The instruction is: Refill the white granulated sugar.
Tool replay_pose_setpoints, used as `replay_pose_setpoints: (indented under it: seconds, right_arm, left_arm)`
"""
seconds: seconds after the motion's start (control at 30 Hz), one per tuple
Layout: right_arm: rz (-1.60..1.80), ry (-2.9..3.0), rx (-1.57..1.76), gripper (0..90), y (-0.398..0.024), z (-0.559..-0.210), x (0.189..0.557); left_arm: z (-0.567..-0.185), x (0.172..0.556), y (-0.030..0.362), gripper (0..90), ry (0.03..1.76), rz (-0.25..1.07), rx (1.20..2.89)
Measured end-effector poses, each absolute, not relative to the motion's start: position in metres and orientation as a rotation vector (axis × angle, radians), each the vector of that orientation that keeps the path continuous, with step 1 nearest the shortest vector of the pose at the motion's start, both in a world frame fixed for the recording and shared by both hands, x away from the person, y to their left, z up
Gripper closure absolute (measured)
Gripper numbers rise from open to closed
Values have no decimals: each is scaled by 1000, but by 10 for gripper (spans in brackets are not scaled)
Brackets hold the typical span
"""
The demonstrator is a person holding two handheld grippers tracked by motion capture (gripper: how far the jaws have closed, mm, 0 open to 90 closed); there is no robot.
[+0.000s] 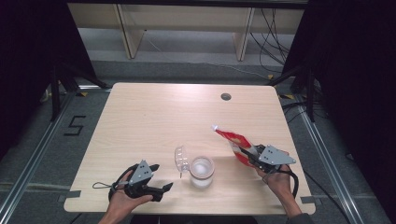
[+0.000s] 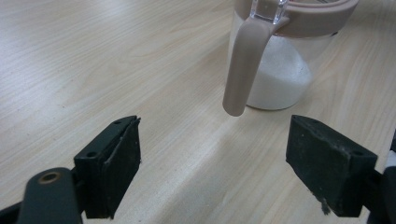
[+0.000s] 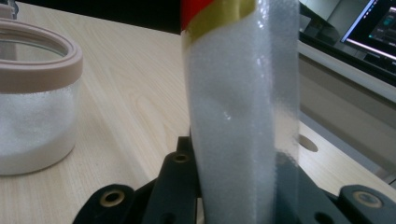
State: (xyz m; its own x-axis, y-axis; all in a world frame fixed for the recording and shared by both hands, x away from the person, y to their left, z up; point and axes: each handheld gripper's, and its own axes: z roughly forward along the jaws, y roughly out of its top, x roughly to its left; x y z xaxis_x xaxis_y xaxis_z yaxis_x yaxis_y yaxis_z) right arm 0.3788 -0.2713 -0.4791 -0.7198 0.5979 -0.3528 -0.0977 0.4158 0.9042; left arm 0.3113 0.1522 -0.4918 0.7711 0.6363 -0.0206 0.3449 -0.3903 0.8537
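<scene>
Two grippers share the work around one landmark — the glass jar (image 1: 201, 171) standing near the front edge of the table (image 1: 140, 116), already part full of white grains. The right gripper (image 1: 256, 157) is clamped on a red-and-clear bag (image 1: 236, 142) of the same white grains; the bag lies tilted to the right of the jar, its mouth pointing up and away from it, well apart from the rim. In the right gripper view the jaws squeeze the clear lower part of the bag (image 3: 243, 116), with the jar (image 3: 32, 102) off to one side. The left gripper (image 1: 161, 189) rests on the table to the left of the jar, jaws spread wide and holding nothing; its own view looks at the jar's hinged lid clasp (image 2: 243, 70) hanging down the glass.

To pour well, I judge the bag's mouth should be brought right over the jar's opening before tipping — then tipped slowly, since loose grains rush. The flipped-open lid (image 1: 181, 158) at the jar's left must stay clear, and the left gripper could steady the jar.
</scene>
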Motion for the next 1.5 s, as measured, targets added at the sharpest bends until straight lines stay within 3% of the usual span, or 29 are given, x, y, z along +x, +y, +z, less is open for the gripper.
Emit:
replay_pose_setpoints:
  seconds: [1.07, 1.27, 1.5]
  right_arm:
    - [1404, 2000, 678, 787, -288, -487, 378]
    - [1399, 1992, 712, 717, -288, -486, 376]
    - [1395, 1992, 797, 526, -293, -480, 366]
  left_arm:
    - [-491, 310, 152, 177, 771, 388, 1998]
    - [-491, 311, 153, 177, 743, 397, 2005]
    - [-490, 311, 153, 177, 740, 394, 2000]
